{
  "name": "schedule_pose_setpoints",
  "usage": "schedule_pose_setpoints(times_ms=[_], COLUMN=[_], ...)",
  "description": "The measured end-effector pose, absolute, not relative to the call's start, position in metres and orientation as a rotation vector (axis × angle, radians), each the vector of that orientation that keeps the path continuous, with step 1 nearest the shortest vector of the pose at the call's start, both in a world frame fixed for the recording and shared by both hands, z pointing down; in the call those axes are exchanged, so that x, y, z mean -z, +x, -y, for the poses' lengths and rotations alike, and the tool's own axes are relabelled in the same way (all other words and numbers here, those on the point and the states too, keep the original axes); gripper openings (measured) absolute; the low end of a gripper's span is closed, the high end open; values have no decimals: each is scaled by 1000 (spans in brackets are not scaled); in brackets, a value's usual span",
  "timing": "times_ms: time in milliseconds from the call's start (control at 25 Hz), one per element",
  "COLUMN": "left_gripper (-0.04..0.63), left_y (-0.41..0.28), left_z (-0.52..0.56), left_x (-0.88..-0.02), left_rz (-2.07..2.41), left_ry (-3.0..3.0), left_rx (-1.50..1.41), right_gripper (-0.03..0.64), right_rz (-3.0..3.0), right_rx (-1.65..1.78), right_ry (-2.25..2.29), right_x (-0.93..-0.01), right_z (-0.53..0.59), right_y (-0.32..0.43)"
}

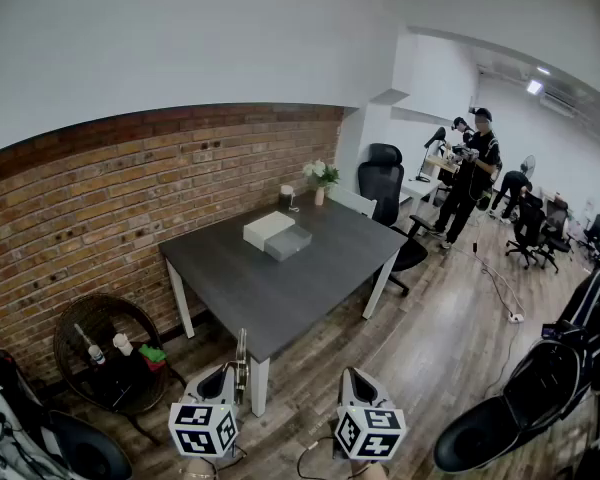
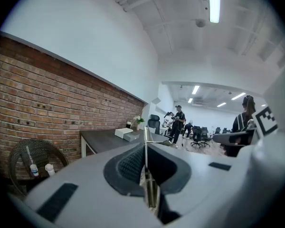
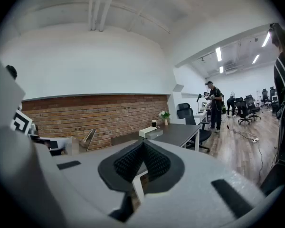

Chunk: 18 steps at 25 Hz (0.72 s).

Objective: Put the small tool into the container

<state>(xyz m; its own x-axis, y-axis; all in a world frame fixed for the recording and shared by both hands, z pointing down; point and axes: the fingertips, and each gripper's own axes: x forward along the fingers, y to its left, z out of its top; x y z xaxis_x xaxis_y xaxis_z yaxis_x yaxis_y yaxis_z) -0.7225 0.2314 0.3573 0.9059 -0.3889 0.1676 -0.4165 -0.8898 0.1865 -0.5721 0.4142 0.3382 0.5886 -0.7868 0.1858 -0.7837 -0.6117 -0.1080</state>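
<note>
The left tool is clamped on a slim metal implement and the right tool is closed and empty, both short of the counter corner. The probable container sits mid-counter at 12 o'clock, with open floor at 3 o'clock.

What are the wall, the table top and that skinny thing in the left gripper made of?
The wall looks like brick, rough and matte: reddish blocks with pale mortar lines. The table top is smooth, matte dark grey, maybe painted wood or laminate; I can't tell which. The small tool pinched in the left gripper is likely metal: thin, with a pale shine.
</note>
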Motion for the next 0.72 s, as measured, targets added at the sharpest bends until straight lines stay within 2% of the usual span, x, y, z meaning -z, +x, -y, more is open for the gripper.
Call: schedule_pose_setpoints(times_ms=[720], left_gripper=[6], left_y=[-728], left_z=[-220], left_x=[-375], left_rz=[530], left_ry=[2856], left_rx=[-169], right_gripper=[2], right_rz=[-1312], right_rx=[325], right_ry=[-2848], right_x=[-353], right_z=[-409], right_y=[-588])
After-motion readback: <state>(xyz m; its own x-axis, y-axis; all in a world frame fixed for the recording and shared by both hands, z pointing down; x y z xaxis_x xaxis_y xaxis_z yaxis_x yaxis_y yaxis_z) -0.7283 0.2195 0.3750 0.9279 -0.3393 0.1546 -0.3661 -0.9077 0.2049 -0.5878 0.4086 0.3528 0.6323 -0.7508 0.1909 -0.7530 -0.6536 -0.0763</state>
